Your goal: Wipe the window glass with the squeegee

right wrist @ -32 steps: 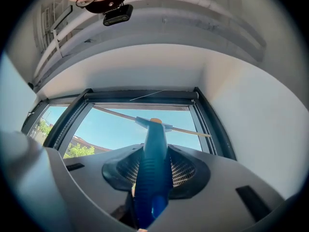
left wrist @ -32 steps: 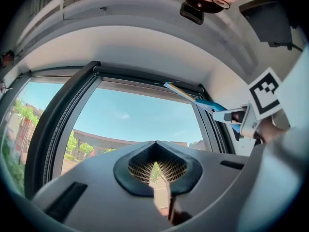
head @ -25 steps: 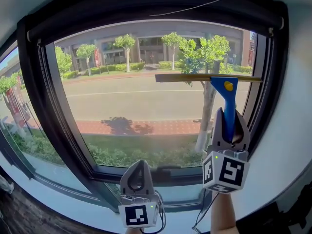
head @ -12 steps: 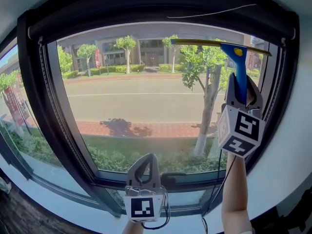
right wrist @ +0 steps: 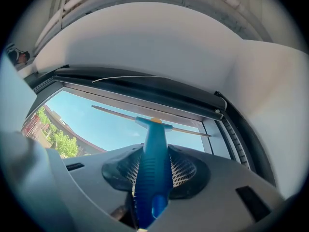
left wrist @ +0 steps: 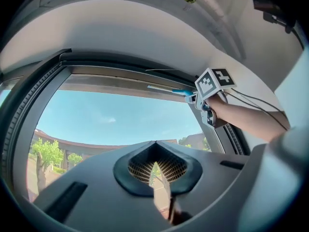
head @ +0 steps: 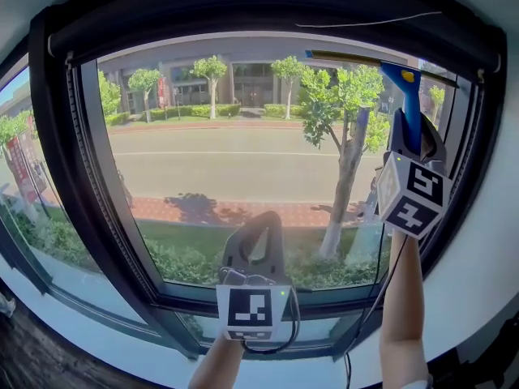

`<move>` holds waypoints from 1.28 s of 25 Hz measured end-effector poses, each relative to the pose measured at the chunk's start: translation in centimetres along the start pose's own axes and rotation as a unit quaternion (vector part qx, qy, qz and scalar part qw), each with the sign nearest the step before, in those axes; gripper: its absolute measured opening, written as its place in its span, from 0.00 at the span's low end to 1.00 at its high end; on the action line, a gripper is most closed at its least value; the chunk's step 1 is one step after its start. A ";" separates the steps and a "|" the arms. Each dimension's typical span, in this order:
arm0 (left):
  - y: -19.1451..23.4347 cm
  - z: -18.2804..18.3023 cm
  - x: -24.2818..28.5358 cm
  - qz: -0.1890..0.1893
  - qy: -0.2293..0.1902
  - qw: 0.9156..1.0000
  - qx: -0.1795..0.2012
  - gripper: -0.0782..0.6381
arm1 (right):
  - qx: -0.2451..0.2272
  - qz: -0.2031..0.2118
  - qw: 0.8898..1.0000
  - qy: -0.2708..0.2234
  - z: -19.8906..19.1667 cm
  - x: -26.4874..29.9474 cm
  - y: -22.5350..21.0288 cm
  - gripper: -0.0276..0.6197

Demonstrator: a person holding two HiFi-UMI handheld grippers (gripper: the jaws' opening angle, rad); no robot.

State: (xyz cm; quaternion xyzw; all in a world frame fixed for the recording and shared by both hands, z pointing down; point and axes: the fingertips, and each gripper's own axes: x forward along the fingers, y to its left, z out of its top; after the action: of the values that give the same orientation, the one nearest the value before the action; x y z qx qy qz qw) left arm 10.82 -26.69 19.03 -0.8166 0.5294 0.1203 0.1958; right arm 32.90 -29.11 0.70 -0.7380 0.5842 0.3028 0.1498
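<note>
The blue squeegee (head: 408,104), with a yellow button, points upward, and its blade lies along the top right of the window glass (head: 227,160), just under the upper frame. My right gripper (head: 413,140) is shut on its handle, raised high near the right frame. In the right gripper view the handle (right wrist: 153,168) runs between the jaws, with the blade across the top of the pane. My left gripper (head: 258,229) is shut with nothing in it, low in front of the pane's bottom middle. The left gripper view shows its shut jaws (left wrist: 154,146) and the squeegee (left wrist: 169,89) far up.
A thick black window frame (head: 89,209) surrounds the pane, and a second angled pane (head: 32,177) stands at the left. A thin white cord (head: 365,19) hangs across the top frame. White wall (head: 495,241) borders the right side. A cable (head: 373,298) hangs from my right gripper.
My right gripper has carried the squeegee up and to the right, from mid-pane to the top right edge of the glass. My left gripper has risen a little.
</note>
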 end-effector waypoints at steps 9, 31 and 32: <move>-0.3 -0.2 1.0 -0.007 0.004 1.000 -0.010 0.11 | -0.021 -0.005 1.000 0.009 -1.0 0.9 -0.2 0.25; -0.5 -3.0 -1.4 0.000 0.025 1.000 -0.018 0.11 | -0.026 -0.009 0.999 0.035 -6.0 -3.7 0.9 0.25; -0.5 -3.1 -1.6 0.000 0.025 0.999 -0.020 0.11 | -0.026 -0.010 0.999 0.037 -6.4 -4.0 0.9 0.25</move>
State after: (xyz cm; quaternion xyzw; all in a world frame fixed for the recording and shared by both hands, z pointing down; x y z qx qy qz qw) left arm 10.62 -26.59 22.56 -0.8230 0.5320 0.1103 0.1658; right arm 33.19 -29.92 8.23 -0.7580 0.5741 0.2888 0.1113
